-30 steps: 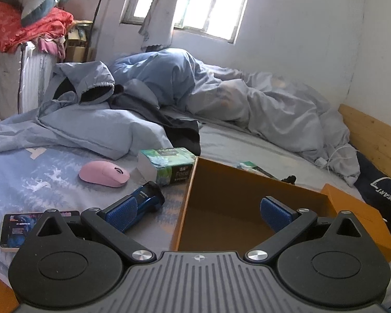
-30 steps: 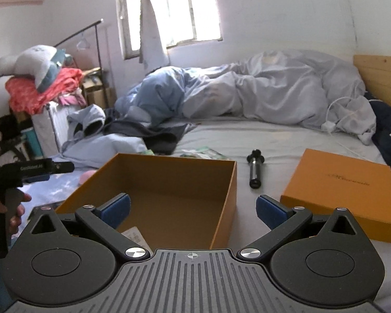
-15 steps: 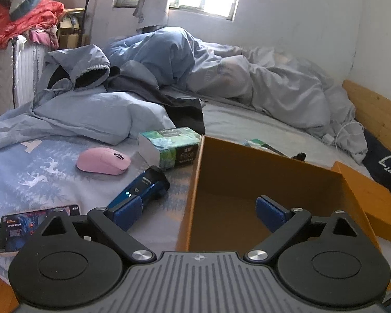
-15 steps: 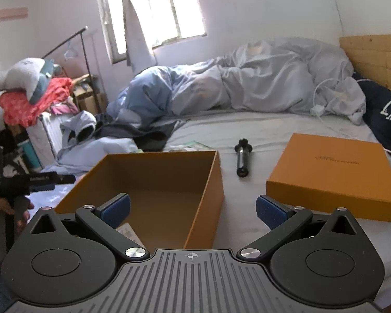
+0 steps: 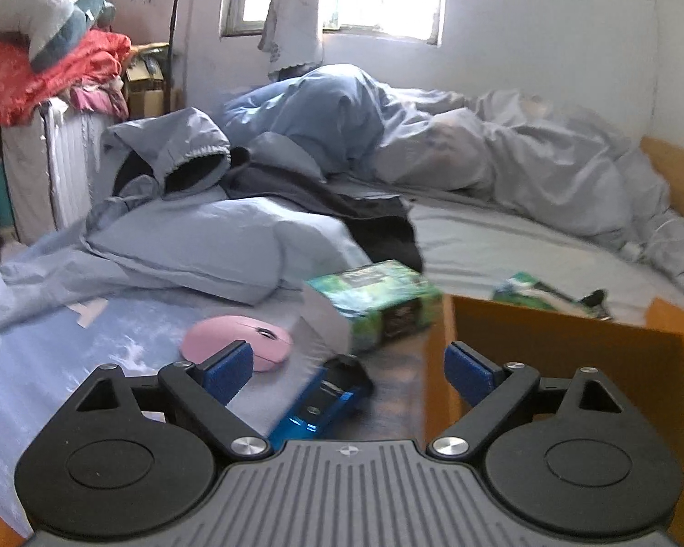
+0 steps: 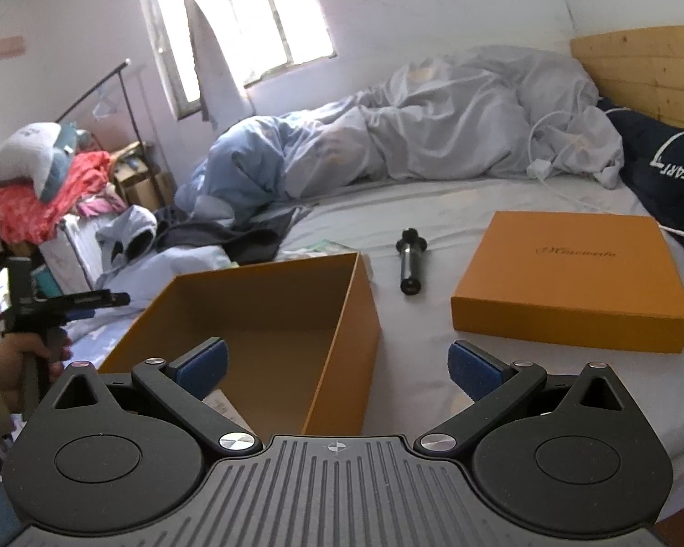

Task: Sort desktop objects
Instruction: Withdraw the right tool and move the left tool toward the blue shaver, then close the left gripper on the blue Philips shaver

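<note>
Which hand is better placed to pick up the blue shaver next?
Left. The open left gripper hangs right over the blue shaver; the right gripper, also open, faces the orange box.

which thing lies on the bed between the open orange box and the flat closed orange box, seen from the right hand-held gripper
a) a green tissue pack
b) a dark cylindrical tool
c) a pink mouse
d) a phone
b: in the right wrist view the dark cylindrical tool lies on the sheet, with the open orange box on one side and the closed orange box on the other, touching neither.
</note>
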A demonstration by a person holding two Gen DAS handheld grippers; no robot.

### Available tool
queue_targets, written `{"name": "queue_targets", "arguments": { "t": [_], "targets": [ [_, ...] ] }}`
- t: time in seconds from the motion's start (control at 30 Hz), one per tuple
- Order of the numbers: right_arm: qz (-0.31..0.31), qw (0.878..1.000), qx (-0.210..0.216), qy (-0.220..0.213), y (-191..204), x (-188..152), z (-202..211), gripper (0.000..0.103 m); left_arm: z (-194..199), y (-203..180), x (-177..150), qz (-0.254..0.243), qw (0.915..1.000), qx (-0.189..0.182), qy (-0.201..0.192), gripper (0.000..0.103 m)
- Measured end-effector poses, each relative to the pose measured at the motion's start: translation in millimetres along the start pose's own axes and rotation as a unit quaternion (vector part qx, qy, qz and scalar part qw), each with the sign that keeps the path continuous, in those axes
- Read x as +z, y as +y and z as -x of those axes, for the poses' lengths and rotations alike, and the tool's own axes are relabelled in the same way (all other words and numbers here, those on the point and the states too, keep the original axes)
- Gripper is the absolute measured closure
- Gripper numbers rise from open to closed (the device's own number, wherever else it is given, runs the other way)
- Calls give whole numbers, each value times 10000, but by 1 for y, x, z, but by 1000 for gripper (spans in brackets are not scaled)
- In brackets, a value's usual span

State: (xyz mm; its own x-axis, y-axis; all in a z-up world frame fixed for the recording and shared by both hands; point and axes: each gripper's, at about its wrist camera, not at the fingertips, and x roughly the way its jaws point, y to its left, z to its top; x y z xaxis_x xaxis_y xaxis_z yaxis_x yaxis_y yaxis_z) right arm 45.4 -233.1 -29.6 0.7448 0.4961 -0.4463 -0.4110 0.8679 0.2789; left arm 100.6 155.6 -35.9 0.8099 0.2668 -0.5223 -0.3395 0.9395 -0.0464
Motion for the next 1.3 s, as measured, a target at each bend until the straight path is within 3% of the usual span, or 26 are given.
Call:
{"name": "queue_targets", "arguments": {
  "t": [0.23,0.37,0.47,0.53,0.8,1.1,1.3],
  "targets": [
    [-117,9999,18,55,0,-5,-3,0,-36,20,-12,8,9992,197,339,10],
    [-184,9998,29,87,0,-8,-5,0,-50,29,-23,-124,9976,212,653,23],
    [-211,9997,46,113,0,-12,-6,0,-57,26,-30,-457,9957,198,785,23],
    [-224,9996,72,139,-16,8,-2,0,-62,23,-34,-643,9943,177,828,23],
    [-200,9995,19,239,-15,5,-6,0,-89,5,-43,-1359,9849,117,1070,23],
    [-204,9993,-69,298,-16,3,-8,0,-107,6,-51,-1243,9850,34,1197,25],
    [-170,9993,-74,316,-15,2,-9,0,-106,1,-51,-1268,9853,7,1147,47]
  ]
}}
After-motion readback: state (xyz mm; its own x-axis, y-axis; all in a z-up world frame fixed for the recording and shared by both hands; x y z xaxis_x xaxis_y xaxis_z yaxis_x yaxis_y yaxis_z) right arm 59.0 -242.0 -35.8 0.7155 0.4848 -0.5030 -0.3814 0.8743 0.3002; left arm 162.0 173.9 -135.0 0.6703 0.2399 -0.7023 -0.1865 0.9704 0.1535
